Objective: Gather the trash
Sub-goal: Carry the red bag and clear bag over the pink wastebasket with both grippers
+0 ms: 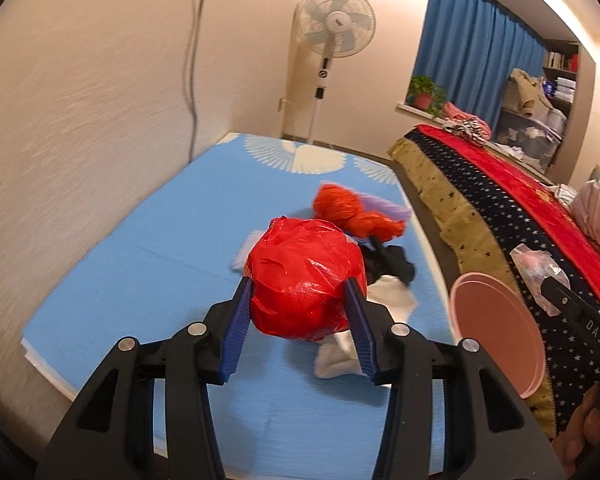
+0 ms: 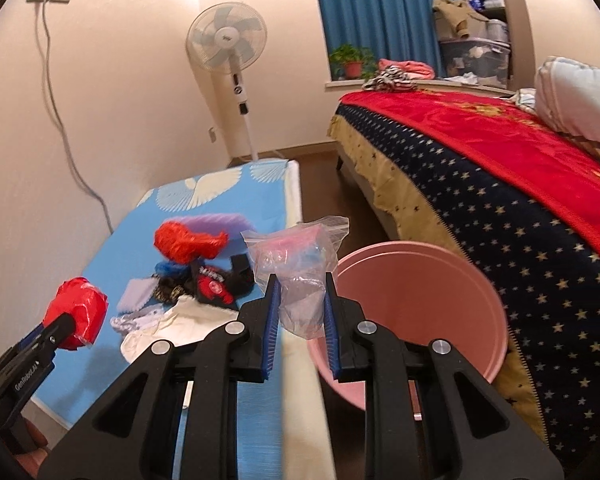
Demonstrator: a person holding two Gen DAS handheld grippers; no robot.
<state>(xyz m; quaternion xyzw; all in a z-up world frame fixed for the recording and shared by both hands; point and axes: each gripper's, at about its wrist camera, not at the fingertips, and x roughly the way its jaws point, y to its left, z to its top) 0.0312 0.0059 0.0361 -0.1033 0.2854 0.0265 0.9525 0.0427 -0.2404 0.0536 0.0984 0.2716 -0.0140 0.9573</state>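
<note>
Between my left gripper's (image 1: 300, 300) pads: a red bag (image 1: 306, 276) wad, held above the blue mat (image 1: 140, 264).
I judge it light, crinkly and slippery, so I keep squeezing its middle. My right gripper (image 2: 300, 300) pinches a clear zip bag (image 2: 296, 276), soft and limp, just beside the smooth round pink bin (image 2: 440, 280); more rags (image 2: 192, 280) lie on the mat.

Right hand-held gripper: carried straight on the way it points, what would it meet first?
Probably the pink bin. The right hand-held gripper, shut on a clear plastic bag, aims near the bin's near-left rim; depth is unclear, so it might pass over the blue mat's edge instead.
</note>
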